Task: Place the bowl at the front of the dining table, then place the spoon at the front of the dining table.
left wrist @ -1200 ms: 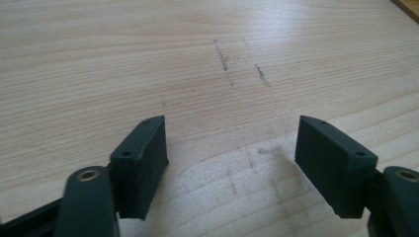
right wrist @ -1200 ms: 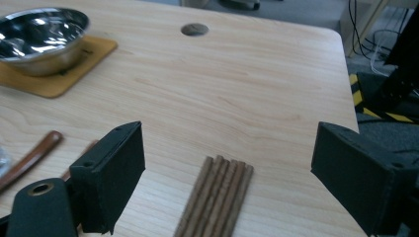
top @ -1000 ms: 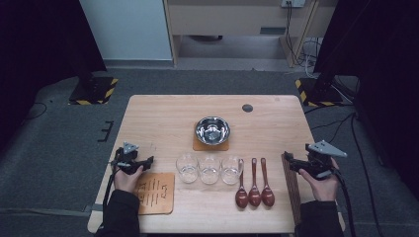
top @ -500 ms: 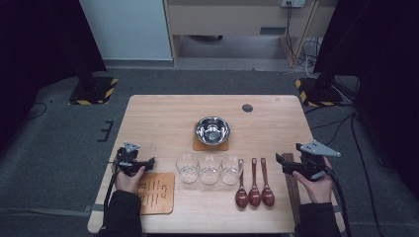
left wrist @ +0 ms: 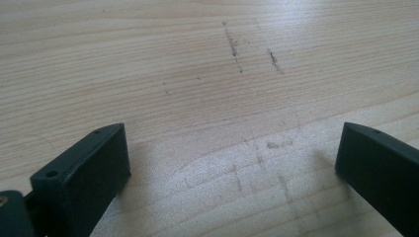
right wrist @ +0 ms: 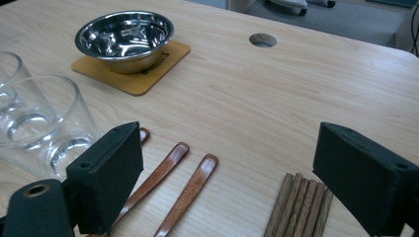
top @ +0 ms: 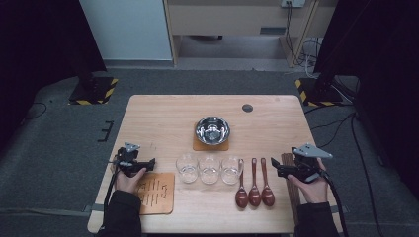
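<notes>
- The right gripper (top: 280, 171) hangs with its jaws spread and nothing between them, just right of the 3 wooden spoons (top: 254, 185) and over the near-right part of the worktop (top: 163, 118).
- In the right gripper view the bundle of dark chopsticks (right wrist: 300, 206) lies between the jaws, with the spoon handles just to its left.
- The left gripper (top: 148, 164) rests at the near-left, beside the engraved wooden coaster (top: 155, 192). Its jaws have just been opening and now stand wide over bare wood, holding nothing.
- The chopsticks or the rightmost spoon look like the likely target: light, stiff, and smooth enough to slip or roll.
- A spoon is best taken across its thin handle near the middle; the bowl end is heavier and may tip down.
- The 3 drinking glasses (top: 209, 169) stand just left of the spoons, fragile and easy to knock.
- Farther off, a steel bowl (top: 212, 130) sits on a square coaster (top: 198, 146).
</notes>
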`<state>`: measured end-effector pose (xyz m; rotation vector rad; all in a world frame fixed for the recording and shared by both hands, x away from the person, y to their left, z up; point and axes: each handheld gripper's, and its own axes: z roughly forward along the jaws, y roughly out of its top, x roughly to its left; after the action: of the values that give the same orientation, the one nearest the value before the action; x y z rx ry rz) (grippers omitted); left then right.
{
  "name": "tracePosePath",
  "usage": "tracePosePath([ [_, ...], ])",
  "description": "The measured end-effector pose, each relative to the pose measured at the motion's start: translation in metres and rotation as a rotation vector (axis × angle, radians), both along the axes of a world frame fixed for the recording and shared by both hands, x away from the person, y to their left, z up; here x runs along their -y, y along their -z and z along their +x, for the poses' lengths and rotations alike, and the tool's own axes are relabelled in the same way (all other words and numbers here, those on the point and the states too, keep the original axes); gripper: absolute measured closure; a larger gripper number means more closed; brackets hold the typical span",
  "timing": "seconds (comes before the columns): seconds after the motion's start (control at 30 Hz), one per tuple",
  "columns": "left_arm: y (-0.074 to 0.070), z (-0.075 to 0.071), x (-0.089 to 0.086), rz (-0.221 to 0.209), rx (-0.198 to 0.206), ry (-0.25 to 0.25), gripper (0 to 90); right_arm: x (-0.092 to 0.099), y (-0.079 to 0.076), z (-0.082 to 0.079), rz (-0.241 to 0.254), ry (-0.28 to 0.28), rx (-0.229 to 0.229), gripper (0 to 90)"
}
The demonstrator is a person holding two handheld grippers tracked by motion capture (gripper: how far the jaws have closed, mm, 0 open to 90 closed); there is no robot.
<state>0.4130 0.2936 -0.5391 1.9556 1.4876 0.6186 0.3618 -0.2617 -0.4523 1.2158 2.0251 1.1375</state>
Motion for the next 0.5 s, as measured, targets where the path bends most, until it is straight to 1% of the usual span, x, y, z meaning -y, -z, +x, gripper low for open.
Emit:
tracePosePath([
  [0.13, 0.0, 0.0, 0.0, 0.0, 0.0, 0.0, 0.0, -0.002, 0.004, 0.0, -0.008, -0.011, -0.023, 13.8],
  [0.3, 0.0, 0.0, 0.0, 0.0, 0.0, 0.0, 0.0, -0.007, 0.008, -0.004, -0.024, -0.034, -0.03, 17.6],
  [0.5, 0.0, 0.0, 0.0, 0.0, 0.0, 0.0, 0.0, -0.013, 0.016, -0.003, -0.044, -0.052, -0.056, 20.1],
])
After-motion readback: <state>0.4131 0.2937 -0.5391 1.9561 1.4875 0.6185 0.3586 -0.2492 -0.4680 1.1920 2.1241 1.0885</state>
